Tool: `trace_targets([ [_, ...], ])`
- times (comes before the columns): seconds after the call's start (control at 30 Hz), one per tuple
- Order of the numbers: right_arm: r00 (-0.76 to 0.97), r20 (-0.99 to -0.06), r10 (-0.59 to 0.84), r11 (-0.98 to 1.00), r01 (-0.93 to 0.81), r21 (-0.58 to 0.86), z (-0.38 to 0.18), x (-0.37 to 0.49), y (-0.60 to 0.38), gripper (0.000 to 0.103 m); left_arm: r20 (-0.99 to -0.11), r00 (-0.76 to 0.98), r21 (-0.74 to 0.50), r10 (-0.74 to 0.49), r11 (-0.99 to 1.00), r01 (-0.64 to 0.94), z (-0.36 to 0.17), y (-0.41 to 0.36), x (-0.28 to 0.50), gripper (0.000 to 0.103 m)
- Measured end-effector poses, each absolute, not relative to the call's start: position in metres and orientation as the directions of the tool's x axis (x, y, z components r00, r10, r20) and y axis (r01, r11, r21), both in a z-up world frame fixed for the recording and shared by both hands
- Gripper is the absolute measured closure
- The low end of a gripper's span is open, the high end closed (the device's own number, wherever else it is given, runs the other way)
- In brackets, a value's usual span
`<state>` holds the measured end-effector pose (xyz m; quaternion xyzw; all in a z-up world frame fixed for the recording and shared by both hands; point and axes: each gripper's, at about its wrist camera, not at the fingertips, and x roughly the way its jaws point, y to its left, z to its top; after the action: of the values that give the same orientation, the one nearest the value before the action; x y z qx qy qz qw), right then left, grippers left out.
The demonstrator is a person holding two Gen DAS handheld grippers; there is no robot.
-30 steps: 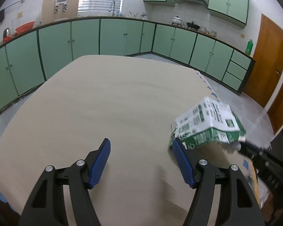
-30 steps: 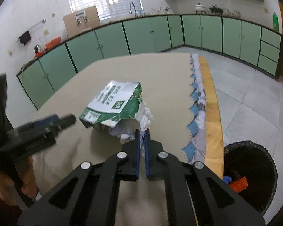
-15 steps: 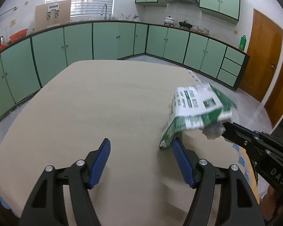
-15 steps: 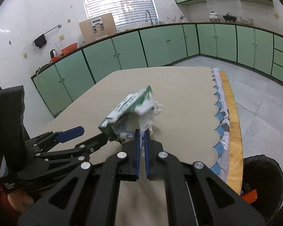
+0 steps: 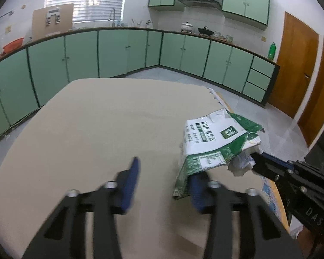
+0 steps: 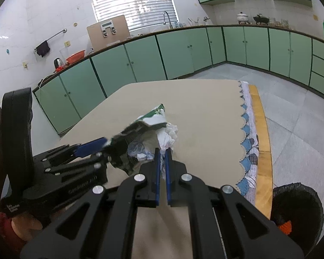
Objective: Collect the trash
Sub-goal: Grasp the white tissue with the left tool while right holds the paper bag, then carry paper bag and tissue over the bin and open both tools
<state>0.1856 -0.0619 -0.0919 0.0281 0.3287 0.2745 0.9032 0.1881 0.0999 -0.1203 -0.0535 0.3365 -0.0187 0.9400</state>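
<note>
Two risks I see: my right gripper (image 6: 162, 151) pinches only the tissue (image 6: 167, 135), so the bag (image 5: 213, 142), lifted near the table's (image 5: 97, 129) right edge, may slip off. My left gripper (image 5: 165, 176) is closing beside the bag's corner, nothing between its jaws, and may miss it.

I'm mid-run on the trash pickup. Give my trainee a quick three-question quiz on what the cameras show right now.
1. True or false: the right tool is shut on the white crumpled paper.
2. Relative to the table, where is the black-lined bin? A: on it. B: on the floor beside it. C: on a chair behind it.
3. Fill in: the printed wrapper is white and ____.

Key: 1 true; 2 B; 3 green.
</note>
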Motion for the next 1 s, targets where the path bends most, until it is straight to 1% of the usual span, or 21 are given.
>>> trace_targets([
  [0.03, 0.633, -0.580, 0.512, 0.849, -0.474, 0.233, -0.093, 0.186, -0.063, 0.099, -0.629, 0.774, -0.114, -0.078, 0.993, 0.008, -0.120, 0.098, 0.190, 0.077],
  [0.1, 0.635, -0.581, 0.510, 0.851, -0.469, 0.235, -0.093, 0.187, -0.065, 0.099, -0.624, 0.777, -0.112, -0.086, 0.994, 0.020, -0.119, 0.095, 0.192, 0.094],
  [0.17, 0.636, -0.581, 0.508, 0.853, -0.466, 0.235, -0.092, 0.187, -0.066, 0.099, -0.616, 0.783, -0.114, -0.094, 0.993, 0.029, -0.118, 0.092, 0.193, 0.097],
  [0.63, 0.689, -0.532, 0.492, 0.867, -0.444, 0.227, -0.063, 0.173, -0.085, 0.099, -0.566, 0.820, -0.100, -0.083, 0.994, 0.031, -0.088, 0.085, 0.180, 0.098],
  [1.0, 0.754, -0.496, 0.432, 0.901, -0.385, 0.200, -0.041, 0.147, -0.136, 0.099, -0.526, 0.841, -0.081, -0.128, 0.992, 0.101, -0.062, 0.040, 0.165, 0.098],
])
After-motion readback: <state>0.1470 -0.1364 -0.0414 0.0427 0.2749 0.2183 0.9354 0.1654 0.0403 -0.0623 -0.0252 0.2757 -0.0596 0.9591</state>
